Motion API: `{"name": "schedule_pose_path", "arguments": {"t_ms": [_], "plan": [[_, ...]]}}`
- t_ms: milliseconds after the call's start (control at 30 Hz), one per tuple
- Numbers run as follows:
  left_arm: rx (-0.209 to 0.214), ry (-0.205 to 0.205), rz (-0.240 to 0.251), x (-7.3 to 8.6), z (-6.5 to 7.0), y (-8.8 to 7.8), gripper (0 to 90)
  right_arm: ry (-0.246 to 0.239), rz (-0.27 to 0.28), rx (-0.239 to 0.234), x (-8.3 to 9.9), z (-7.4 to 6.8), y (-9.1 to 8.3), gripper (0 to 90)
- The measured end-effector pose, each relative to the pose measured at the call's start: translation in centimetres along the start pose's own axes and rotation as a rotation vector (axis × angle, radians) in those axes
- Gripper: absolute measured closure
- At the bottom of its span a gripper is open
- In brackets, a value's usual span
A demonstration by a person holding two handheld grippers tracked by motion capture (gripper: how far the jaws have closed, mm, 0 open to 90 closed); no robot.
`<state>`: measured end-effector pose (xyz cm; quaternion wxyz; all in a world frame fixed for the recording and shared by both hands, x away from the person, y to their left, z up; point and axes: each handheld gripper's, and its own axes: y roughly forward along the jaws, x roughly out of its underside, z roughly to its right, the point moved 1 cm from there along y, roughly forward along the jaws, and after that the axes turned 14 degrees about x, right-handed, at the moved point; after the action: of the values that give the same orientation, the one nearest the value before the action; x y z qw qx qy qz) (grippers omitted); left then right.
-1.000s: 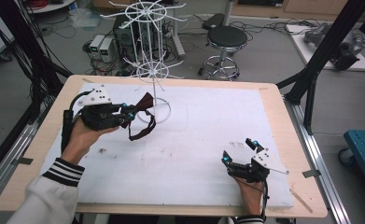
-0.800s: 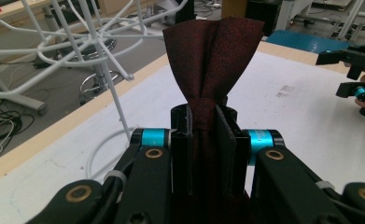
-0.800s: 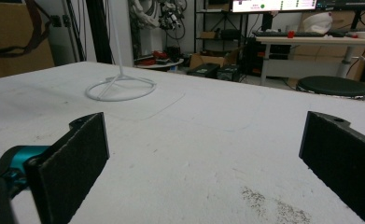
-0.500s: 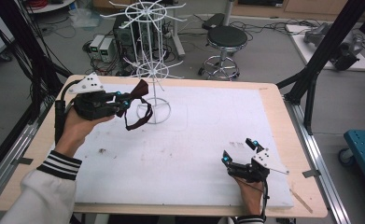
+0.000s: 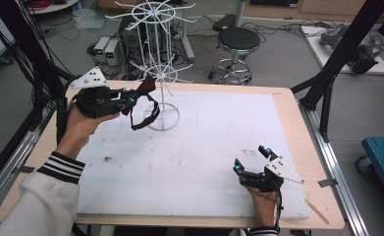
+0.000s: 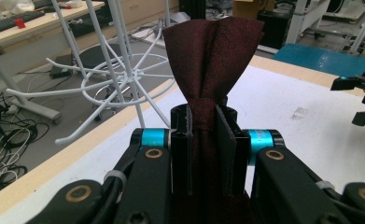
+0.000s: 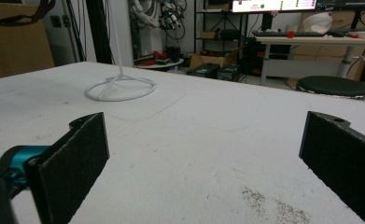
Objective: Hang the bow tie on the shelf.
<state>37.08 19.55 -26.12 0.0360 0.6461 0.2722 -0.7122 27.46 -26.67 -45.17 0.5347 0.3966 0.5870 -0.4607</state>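
Left hand-held gripper (image 5: 133, 101) is up off the worktop (image 5: 219, 142) at the far left, jaws pinching a dark red bow tie (image 6: 213, 60) right at its knot, one wing fanning up past the tips. In the high view the bow tie's strap (image 5: 143, 115) hangs down in a loop below the jaws, just beside the white wire rack (image 5: 162, 73). That rack stands on its ring base at the far side of the worktop, thin arms radiating out in tiers from a central pole.

The step looks like hanging the tie on one of those arms. To do it well, I'd say the loop, not the knot, has to go over an arm tip, so the gripper should carry the strap past the end of a lower arm (image 6: 110, 91) and then lower it so the strap catches before the jaws let go. The arms are thin and close together; a snag on the neighbouring arm could tip or swing the rack.

Right hand-held gripper (image 5: 251, 164) rests low at the near right, jaws spread wide with nothing between them, well apart from the rack.

No containers on the worktop; the rack's arms look bare.
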Motion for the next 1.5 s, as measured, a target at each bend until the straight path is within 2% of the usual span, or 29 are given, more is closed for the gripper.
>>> {"name": "schedule_pose_path", "arguments": {"t_ms": [133, 733, 1000, 1200, 1500], "plan": [[-0.011, -0.004, 0.009, -0.4, -0.4, 0.1, 76.7, 0.001, 0.002, -0.001, 0.0, 0.0, 0.0, 0.7], [-0.05, 0.055, -0.006, -1.6, -2.1, 1.1, 76.7, -0.002, 0.003, 0.001, 0.0, 0.0, 0.0, 0.7], [-0.061, 0.048, -0.017, -1.8, -2.7, 1.7, 76.7, -0.003, 0.004, 0.002, 0.0, 0.0, 0.0, 0.7], [-0.06, 0.053, -0.029, -2.0, -3.1, 2.2, 76.7, -0.001, 0.002, 0.002, 0.0, 0.0, 0.0, 0.7], [-0.034, 0.047, -0.06, -2.3, -3.6, 3.9, 76.7, -0.001, 0.005, 0.001, 0.0, 0.1, 0.0, 0.7]]}}
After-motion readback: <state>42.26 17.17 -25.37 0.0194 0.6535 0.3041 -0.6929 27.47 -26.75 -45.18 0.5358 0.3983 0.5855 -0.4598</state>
